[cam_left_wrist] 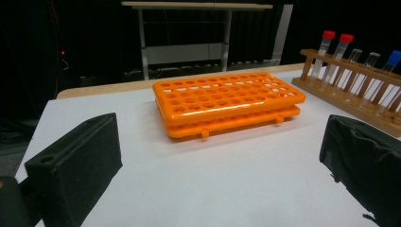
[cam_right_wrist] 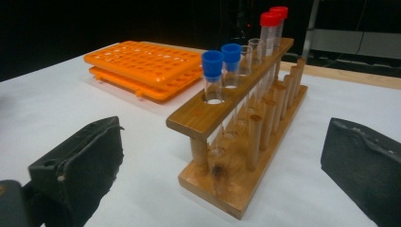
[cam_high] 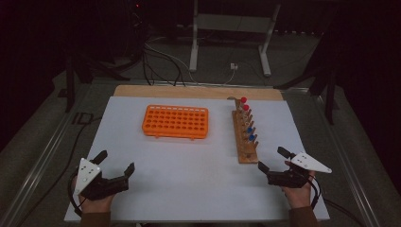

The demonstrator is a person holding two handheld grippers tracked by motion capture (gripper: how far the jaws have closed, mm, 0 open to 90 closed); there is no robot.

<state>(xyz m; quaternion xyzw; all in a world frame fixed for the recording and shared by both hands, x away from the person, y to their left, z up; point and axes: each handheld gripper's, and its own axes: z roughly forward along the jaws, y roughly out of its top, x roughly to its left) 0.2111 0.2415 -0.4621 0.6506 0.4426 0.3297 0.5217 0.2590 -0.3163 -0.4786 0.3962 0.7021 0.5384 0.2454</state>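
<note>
While jaws gape, right hand-held gripper (cam_high: 274,164) sits just beside wooden rack (cam_high: 245,137).

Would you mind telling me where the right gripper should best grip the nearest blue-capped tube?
Probably the blue cap, from above: the tube stands upright in the wooden rack, its glass behind the top bar, and only the cap stands clear. The right gripper is open beside the rack.
</note>
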